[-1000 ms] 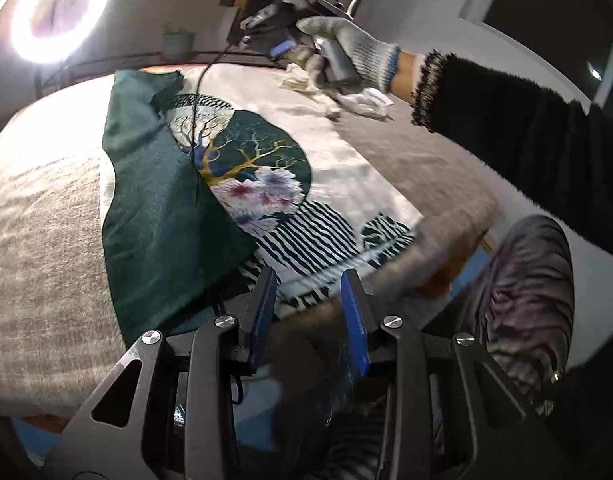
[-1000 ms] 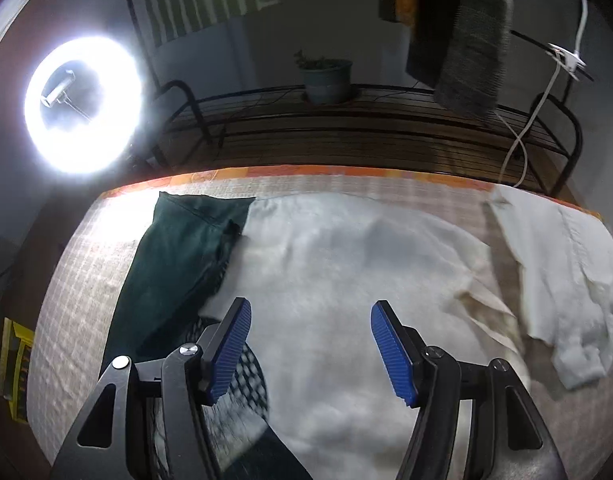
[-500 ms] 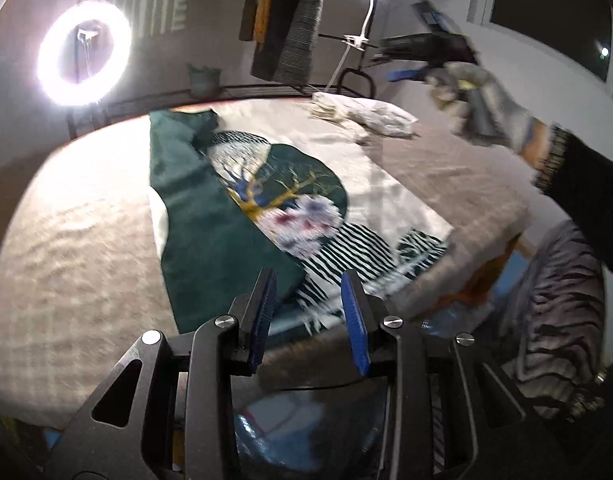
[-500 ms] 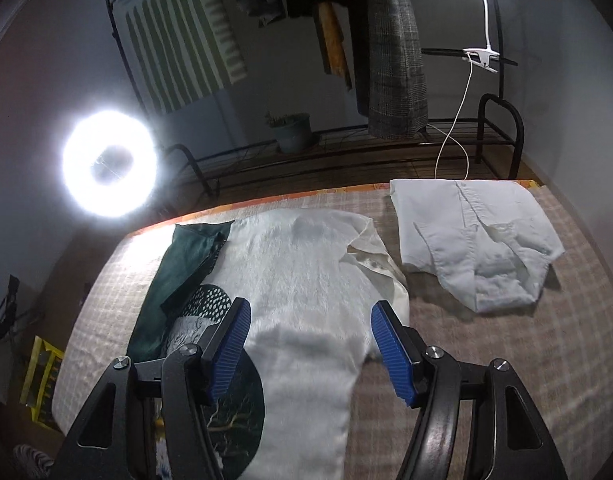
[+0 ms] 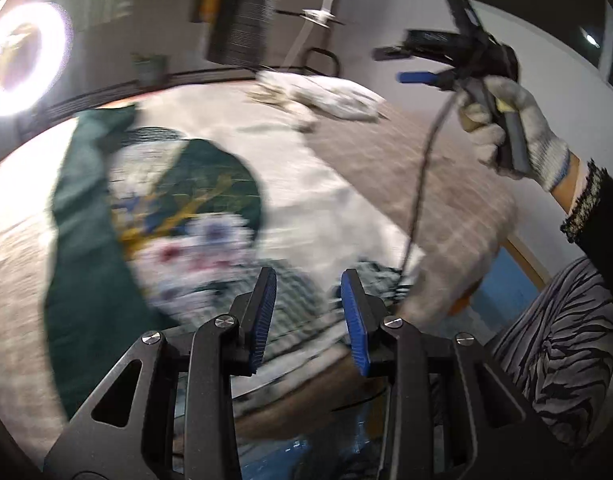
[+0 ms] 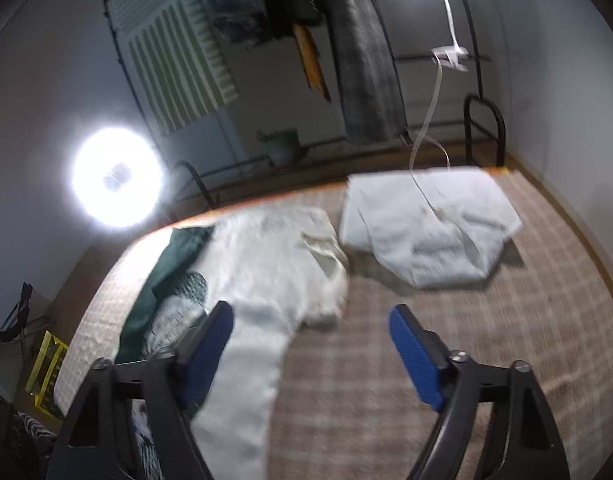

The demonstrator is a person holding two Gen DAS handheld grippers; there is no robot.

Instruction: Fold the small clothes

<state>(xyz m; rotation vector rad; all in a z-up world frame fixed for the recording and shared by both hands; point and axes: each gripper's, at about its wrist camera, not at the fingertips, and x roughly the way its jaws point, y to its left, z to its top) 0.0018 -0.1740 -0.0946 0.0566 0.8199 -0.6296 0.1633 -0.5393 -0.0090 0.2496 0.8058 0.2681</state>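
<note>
Garment: white T-shirt with a dark green tree-and-flower print and green sleeve (image 5: 194, 216), lying flat on the plaid beige bedcover (image 6: 446, 344), partly turned over so its plain white back (image 6: 266, 272) shows.
Long axis: hem nearest the person, collar far, toward the ring light (image 5: 22, 56).
Left gripper (image 5: 308, 312): blue pads apart, empty, just over the hem edge, so the nearer tool.
Right gripper (image 6: 310, 344): jaws spread wide, empty, raised well above the shirt.
Neighbour: folded white garment (image 6: 426, 228), beside the shirt's collar end, away from the ring light.
</note>
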